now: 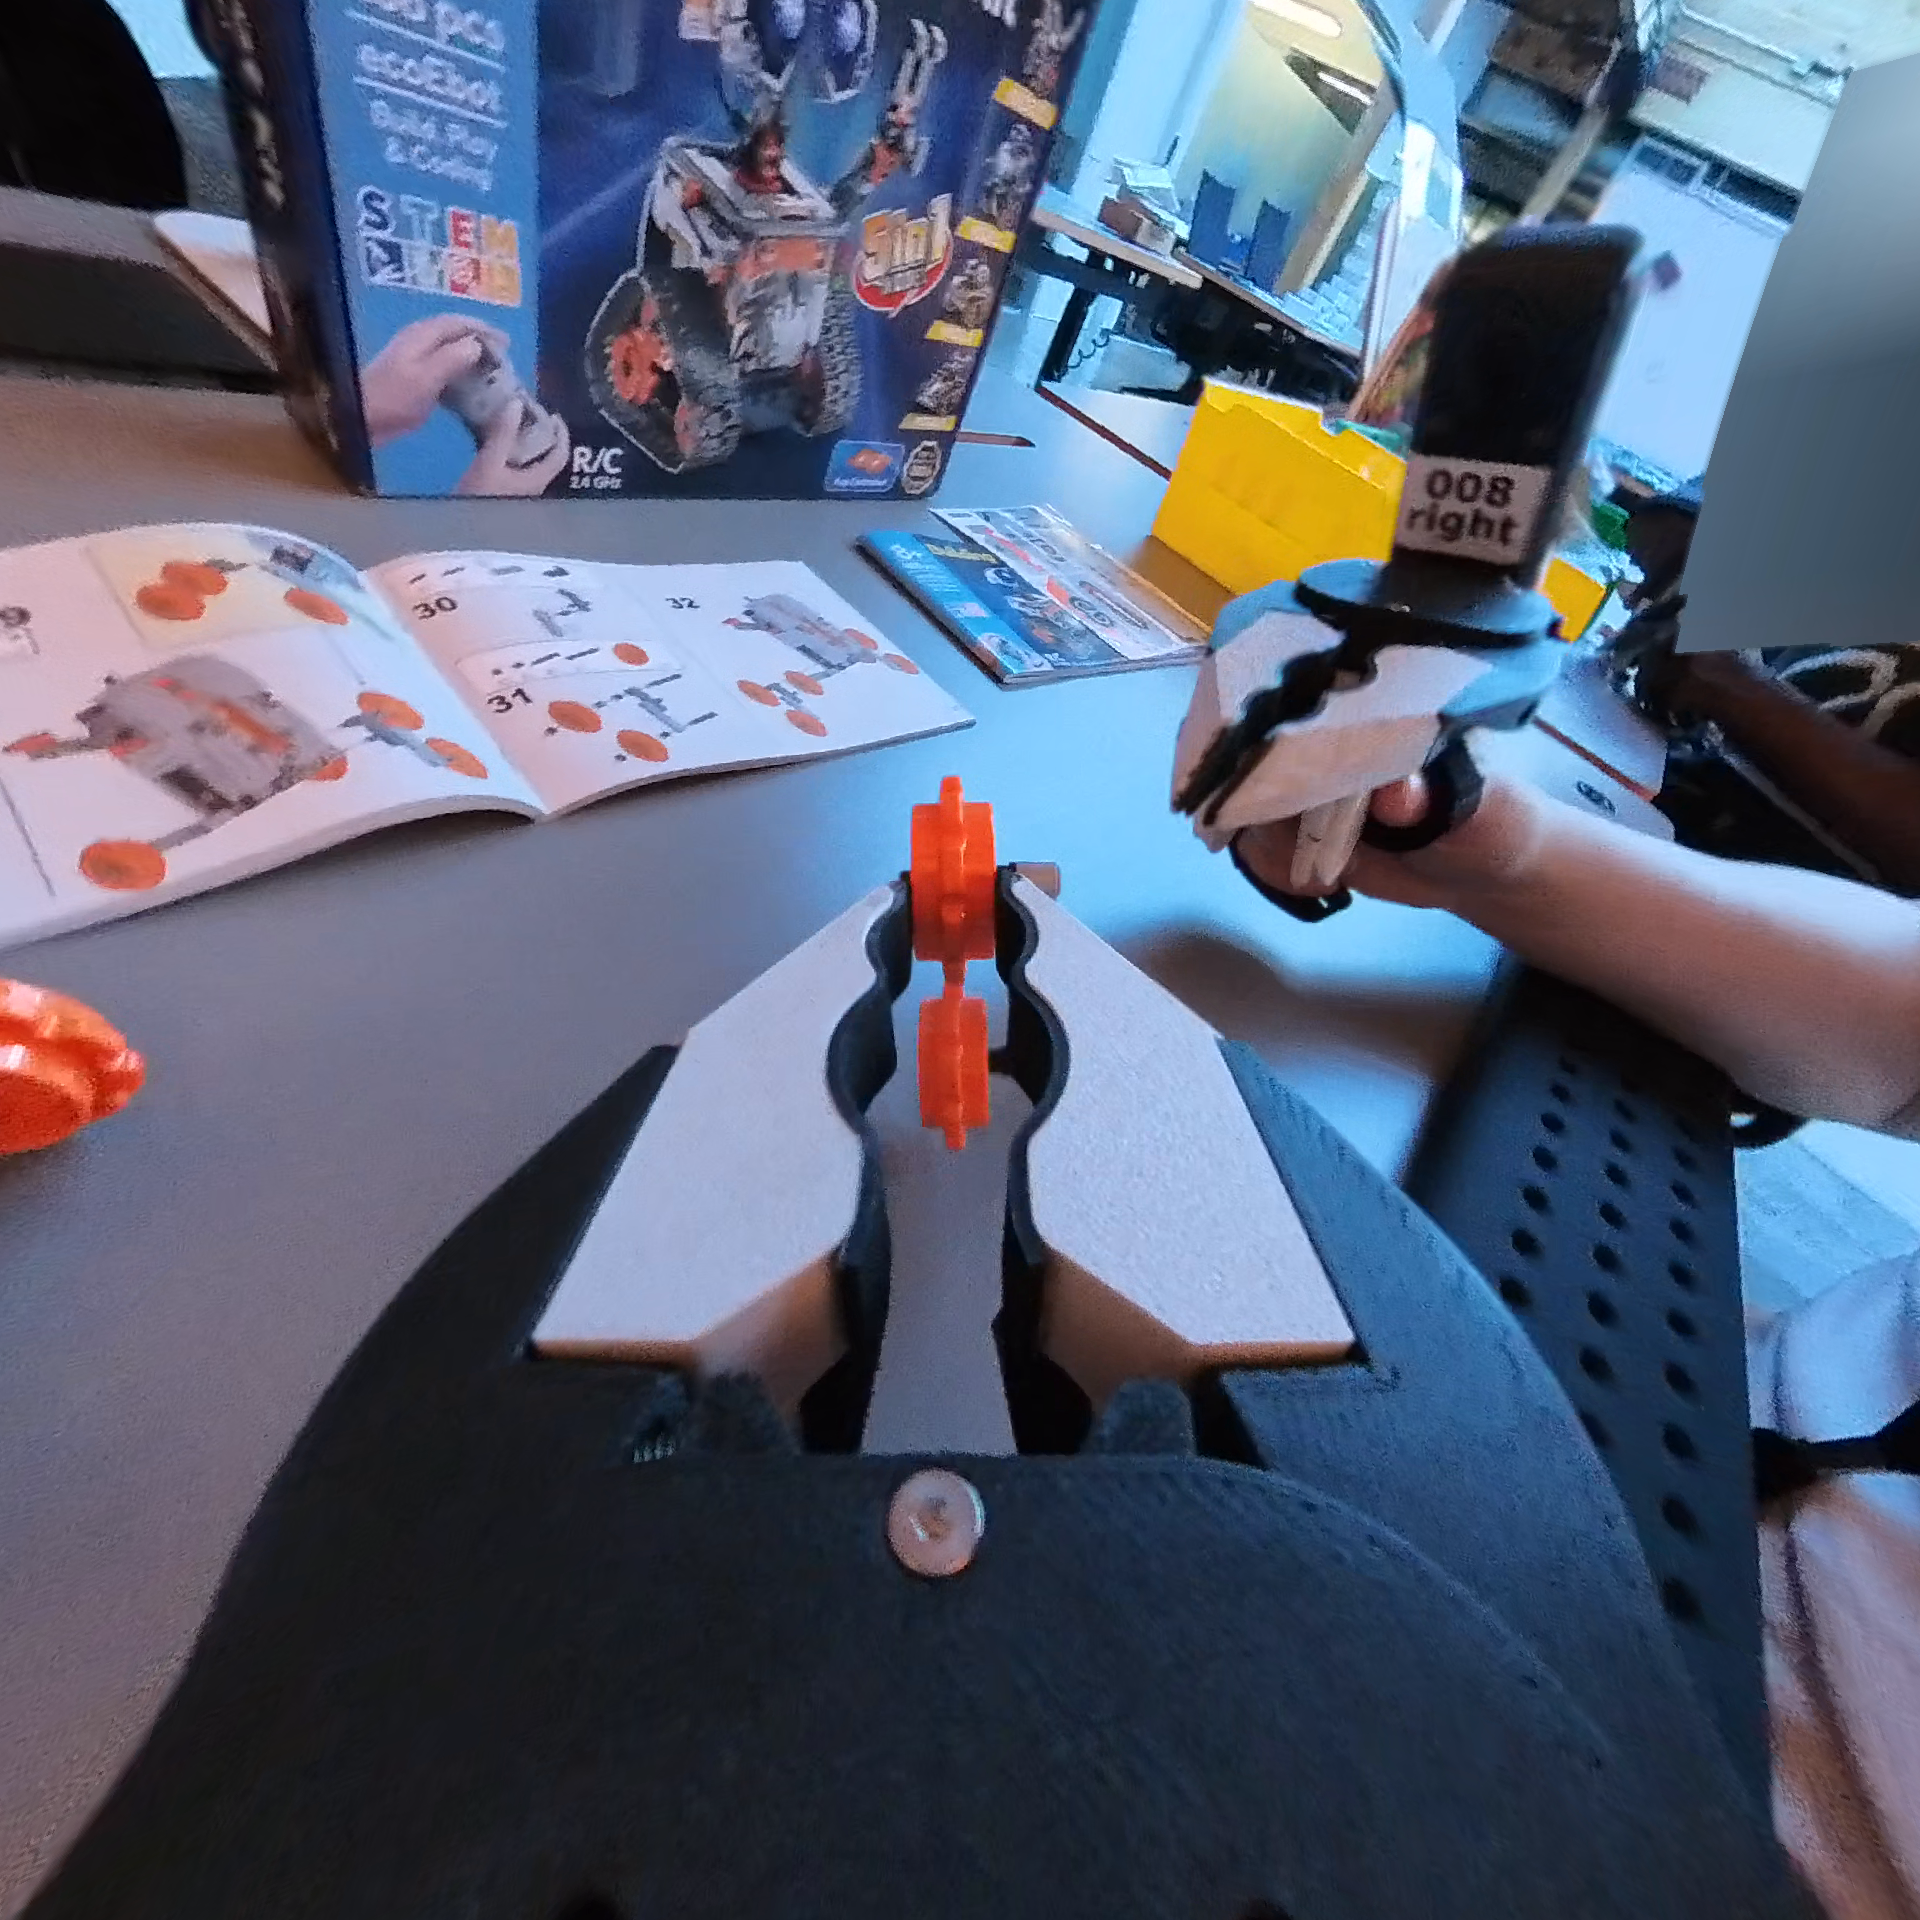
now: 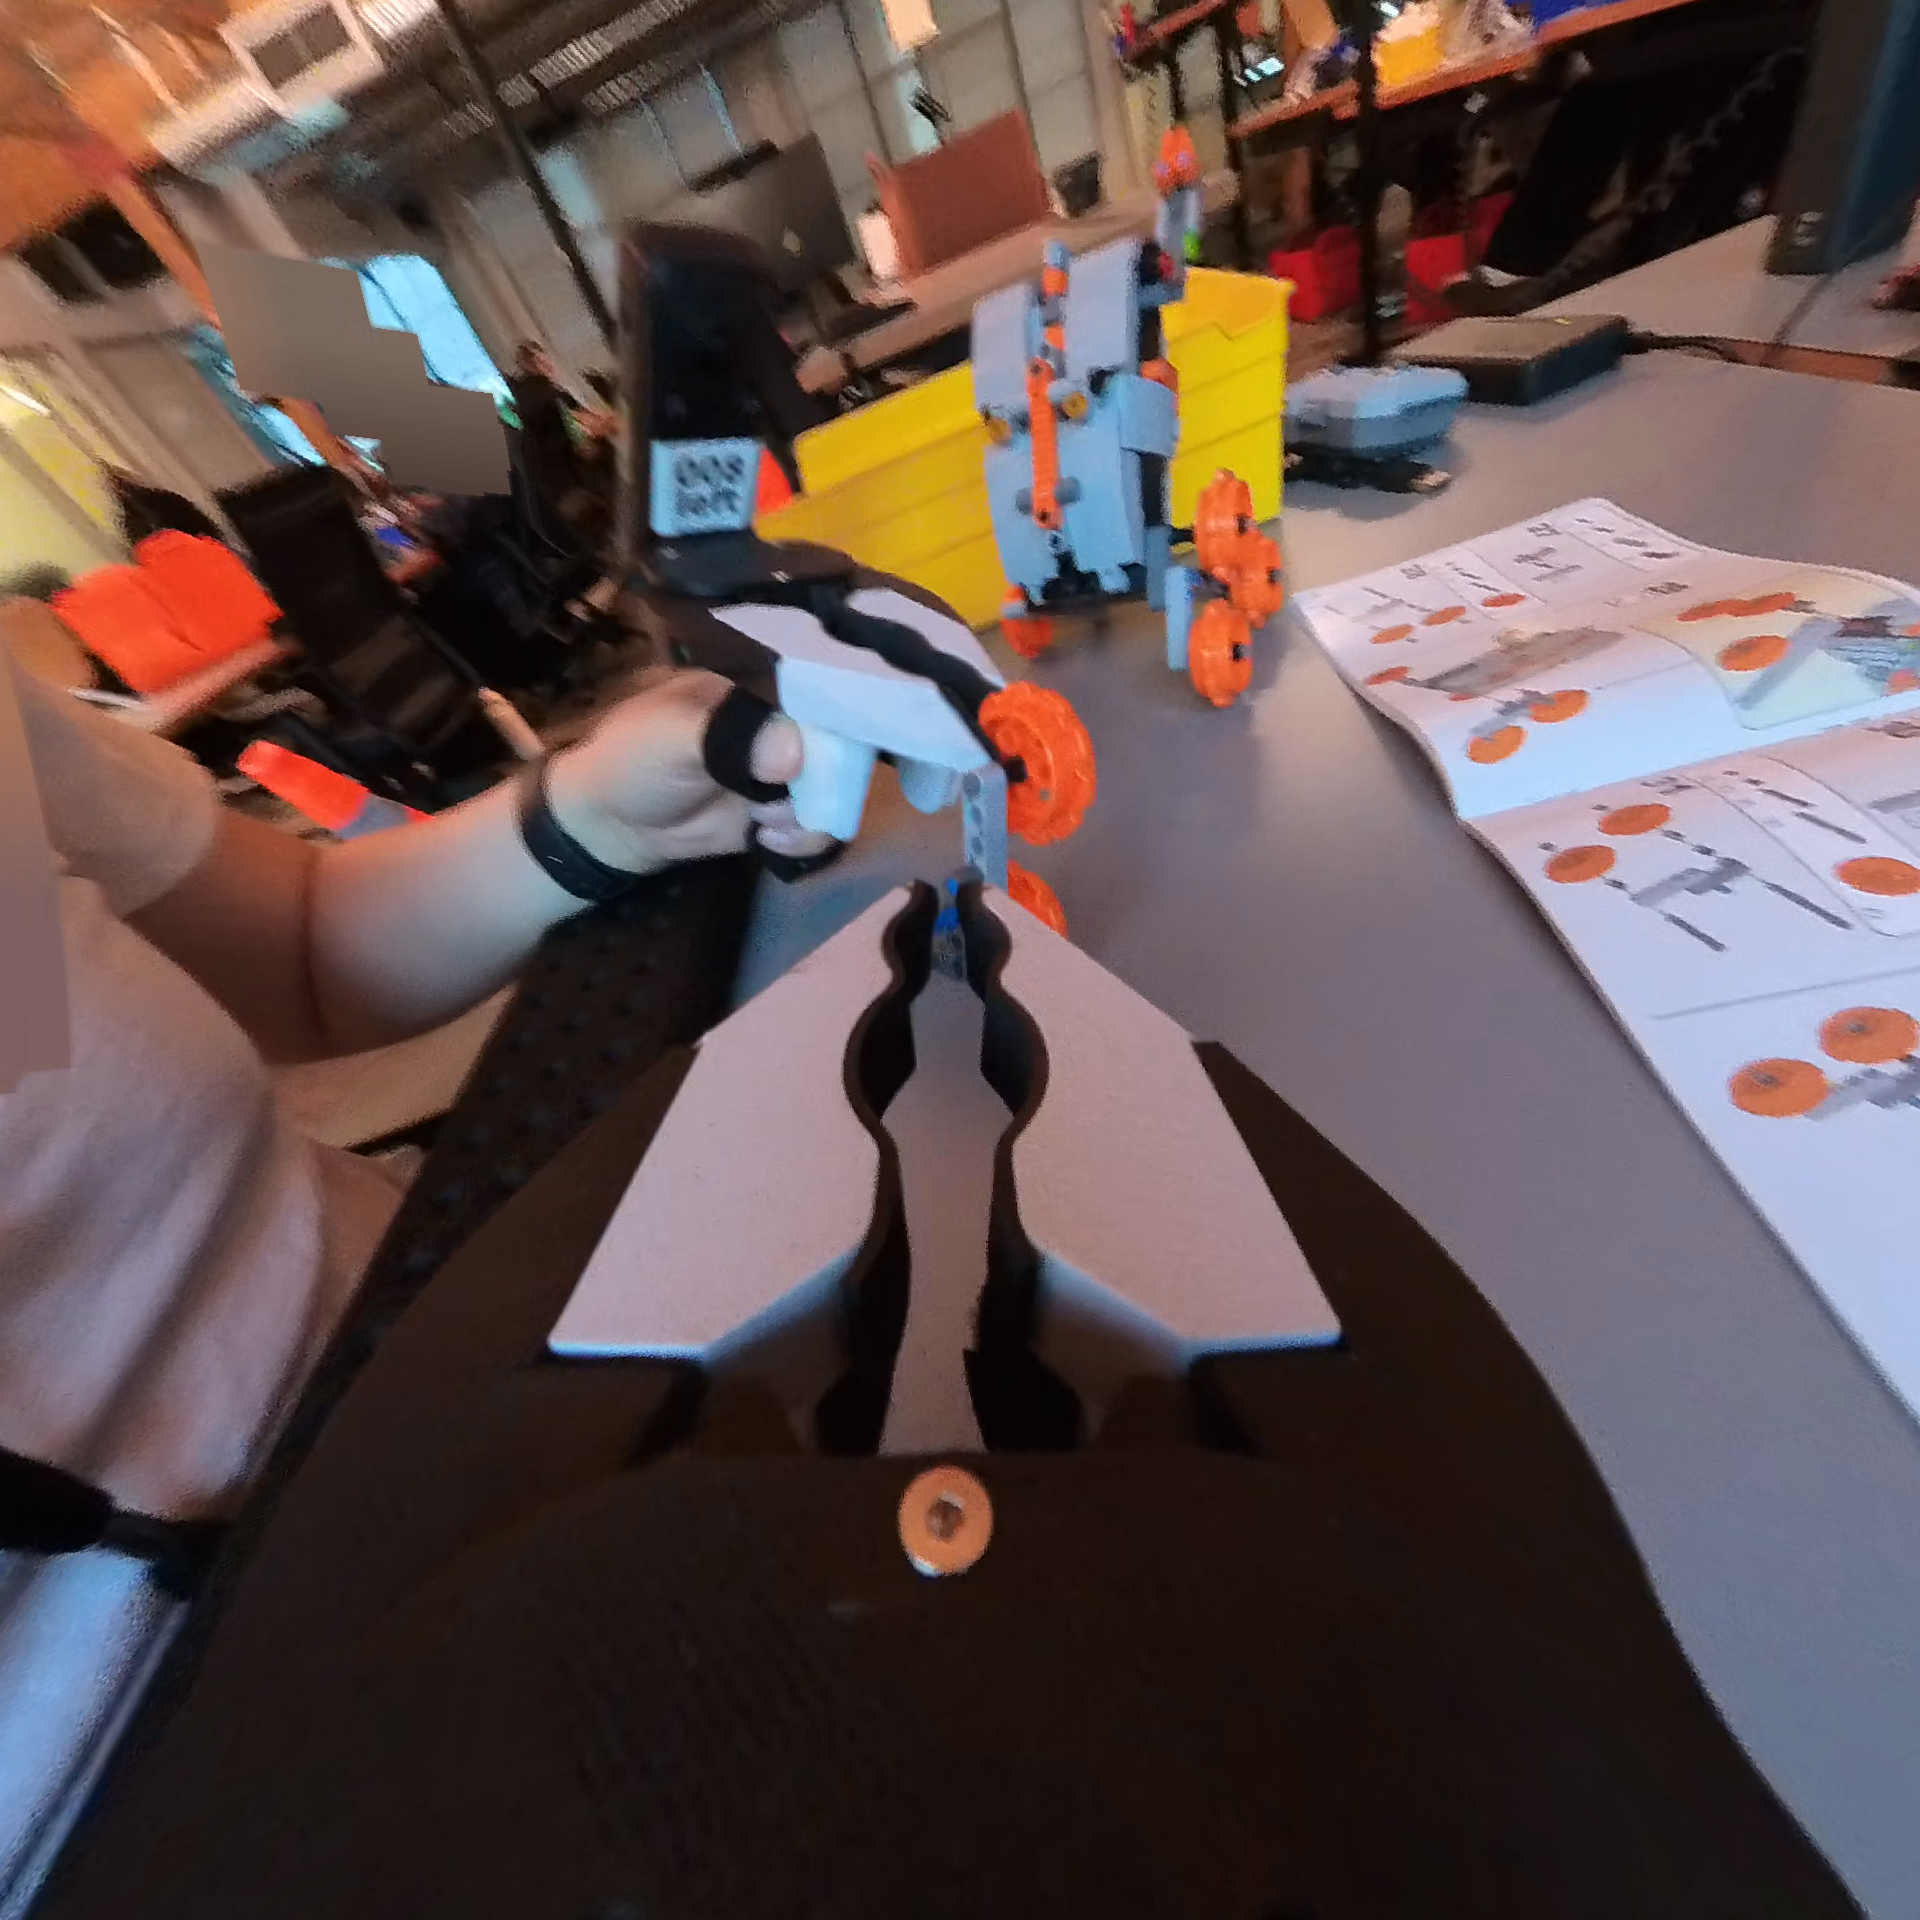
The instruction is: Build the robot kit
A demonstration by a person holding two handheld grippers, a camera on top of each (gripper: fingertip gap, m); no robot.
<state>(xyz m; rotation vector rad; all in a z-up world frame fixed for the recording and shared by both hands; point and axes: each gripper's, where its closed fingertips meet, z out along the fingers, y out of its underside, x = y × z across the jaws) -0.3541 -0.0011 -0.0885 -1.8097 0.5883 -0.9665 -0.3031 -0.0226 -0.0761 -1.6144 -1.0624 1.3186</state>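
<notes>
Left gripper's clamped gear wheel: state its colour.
Orange; the gear wheel shows best in the left wrist view.

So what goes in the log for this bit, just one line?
left gripper: shut on orange wheel | right gripper: shut on small blue-grey pin | booklet open on table

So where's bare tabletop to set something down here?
Bare grey table lies between the open booklet, the left claw and the loose orange wheel. It's crowded around the yellow bin and grey model.

Orange-wheeled grey beam [image 2: 987,821] in tongs
</notes>
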